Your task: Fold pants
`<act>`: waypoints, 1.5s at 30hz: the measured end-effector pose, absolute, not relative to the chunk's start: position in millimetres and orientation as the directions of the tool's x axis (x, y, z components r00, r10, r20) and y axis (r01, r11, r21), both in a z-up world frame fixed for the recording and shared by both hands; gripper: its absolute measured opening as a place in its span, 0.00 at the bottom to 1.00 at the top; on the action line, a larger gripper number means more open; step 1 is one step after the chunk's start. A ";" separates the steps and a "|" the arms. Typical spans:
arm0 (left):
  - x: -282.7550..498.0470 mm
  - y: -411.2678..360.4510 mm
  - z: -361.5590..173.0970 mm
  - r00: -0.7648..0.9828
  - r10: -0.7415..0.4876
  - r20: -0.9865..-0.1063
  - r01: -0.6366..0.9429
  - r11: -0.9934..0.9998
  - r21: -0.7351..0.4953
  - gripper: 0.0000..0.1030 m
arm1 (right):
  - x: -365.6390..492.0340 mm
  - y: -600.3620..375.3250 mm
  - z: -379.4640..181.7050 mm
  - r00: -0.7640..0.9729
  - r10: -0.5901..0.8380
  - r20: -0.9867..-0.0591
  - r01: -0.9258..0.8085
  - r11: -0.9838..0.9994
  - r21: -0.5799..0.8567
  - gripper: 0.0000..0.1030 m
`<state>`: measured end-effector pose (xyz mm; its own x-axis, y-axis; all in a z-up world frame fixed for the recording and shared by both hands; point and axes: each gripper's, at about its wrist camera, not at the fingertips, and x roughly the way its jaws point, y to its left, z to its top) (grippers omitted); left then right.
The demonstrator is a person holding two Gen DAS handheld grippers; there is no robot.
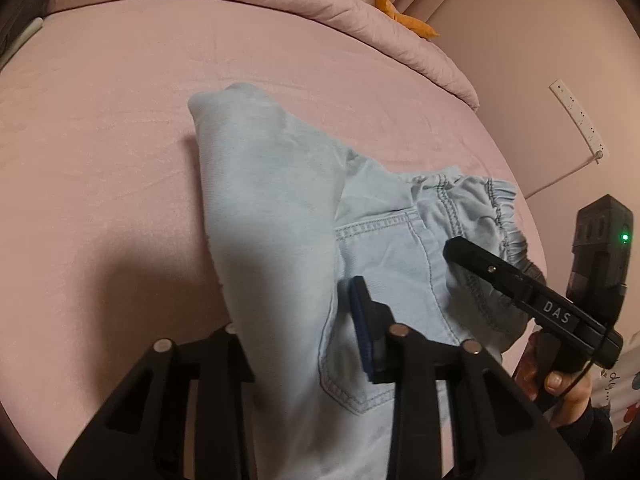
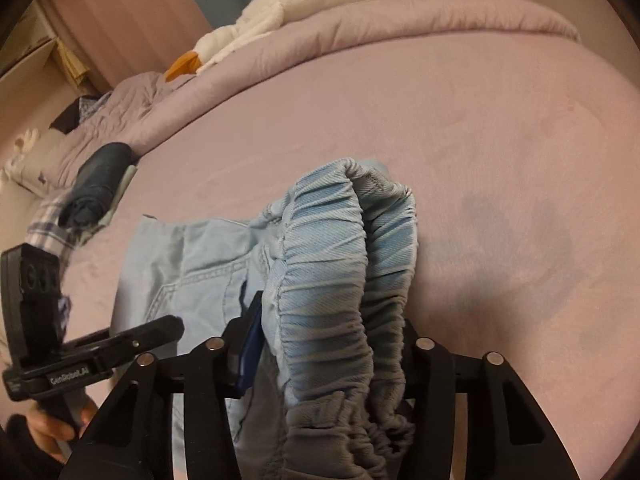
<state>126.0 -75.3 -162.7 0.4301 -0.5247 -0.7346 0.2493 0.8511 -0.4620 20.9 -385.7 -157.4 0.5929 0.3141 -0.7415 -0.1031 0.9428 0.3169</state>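
Light blue denim pants (image 1: 272, 208) lie on a pink bed sheet (image 1: 100, 140), one leg folded over the seat with its back pocket (image 1: 380, 256). In the left wrist view my left gripper (image 1: 296, 328) is shut on the folded leg, which fills the space between the blue pad and the half-hidden far finger. In the right wrist view my right gripper (image 2: 332, 336) is shut on the bunched elastic waistband (image 2: 332, 272) and holds it off the sheet. Each view also shows the other gripper's finger (image 1: 480, 262) (image 2: 160, 328) at the pants.
A pink quilt (image 2: 360, 28) is heaped at the head of the bed, with a white plush toy (image 2: 272, 12) on it. A dark rolled garment (image 2: 104, 176) and plaid cloth lie at the far left edge. A power strip (image 1: 580, 120) hangs on the wall.
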 end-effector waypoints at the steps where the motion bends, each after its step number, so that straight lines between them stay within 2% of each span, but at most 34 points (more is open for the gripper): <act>1: 125.8 -75.7 -162.0 0.433 -0.520 -0.736 0.249 0.854 -0.457 0.23 | 19.0 -385.4 -154.9 0.604 0.311 -0.734 -0.105 0.944 0.314 0.47; 18: 97.6 -71.2 -130.6 0.503 -0.488 -0.713 0.263 0.872 -0.412 0.20 | -15.9 -351.8 -121.5 0.663 0.311 -0.681 -0.199 0.950 0.240 0.43; 28: 64.2 -40.4 -116.7 0.553 -0.453 -0.700 0.215 0.889 -0.405 0.20 | -38.5 -324.5 -113.2 0.659 0.358 -0.661 -0.258 0.934 0.248 0.43; 45: 27.7 -3.0 -111.7 0.613 -0.382 -0.691 0.145 0.915 -0.377 0.21 | -60.2 -272.2 -99.5 0.651 0.397 -0.647 -0.395 0.905 0.158 0.43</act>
<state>27.7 -3.0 -111.7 0.6130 -0.3823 -0.6914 0.1451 0.9147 -0.3771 -60.2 -272.2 -99.5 0.6511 0.3973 -0.6467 -0.3952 0.9049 0.1580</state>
